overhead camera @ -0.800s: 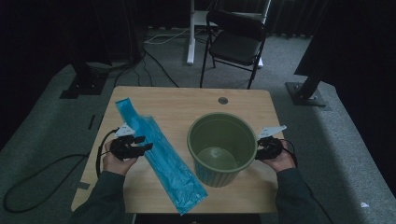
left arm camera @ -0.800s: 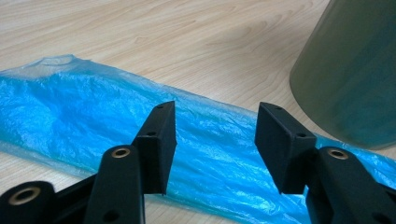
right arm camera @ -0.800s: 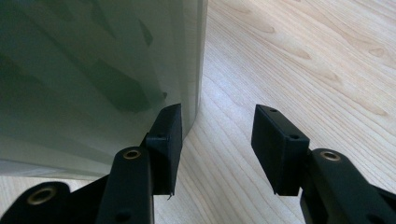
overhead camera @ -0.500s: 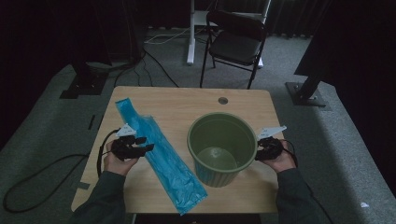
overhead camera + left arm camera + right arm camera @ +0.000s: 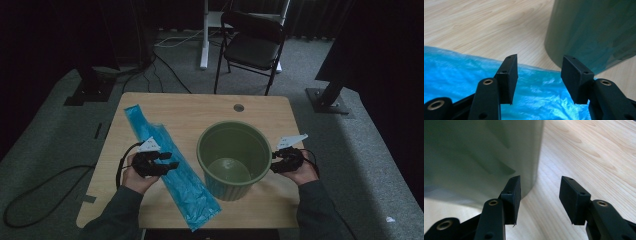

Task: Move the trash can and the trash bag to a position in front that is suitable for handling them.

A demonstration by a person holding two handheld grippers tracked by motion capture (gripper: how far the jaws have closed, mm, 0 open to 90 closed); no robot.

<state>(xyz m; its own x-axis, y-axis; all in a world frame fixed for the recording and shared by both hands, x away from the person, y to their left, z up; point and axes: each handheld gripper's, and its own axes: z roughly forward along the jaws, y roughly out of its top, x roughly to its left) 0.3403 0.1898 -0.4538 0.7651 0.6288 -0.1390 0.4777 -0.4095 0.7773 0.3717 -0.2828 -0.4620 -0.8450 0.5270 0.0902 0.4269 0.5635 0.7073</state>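
- Nothing has visibly shifted since the earlier frames: both hands, the bin and the bag sit where they were.
- Left tongs (image 5: pixel 167 161) rest at the lower left of the high view, over the blue bag (image 5: pixel 170 165), jaws apart and holding nothing.
- In the left gripper view the left tongs (image 5: pixel 539 80) stand open above the crinkled bag (image 5: pixel 461 75), with the bin (image 5: pixel 594 30) wall close ahead at the upper right.
- Right tongs (image 5: pixel 274 163) sit at the lower right of the high view, just beside the bin (image 5: pixel 234 160), jaws apart and empty.
- In the right gripper view the right tongs (image 5: pixel 539 200) are open over bare wood, the bin (image 5: pixel 481 152) wall filling the upper left; the left jaw is near it, but I cannot tell whether it touches.
- The green bin stands upright at the centre of the bench (image 5: pixel 200 107), empty inside.
- The bag lies flat on the bench, running diagonally from upper left to the near edge, just left of the bin.
- A black chair (image 5: pixel 252 47) stands on the floor beyond the bench, at the top centre.
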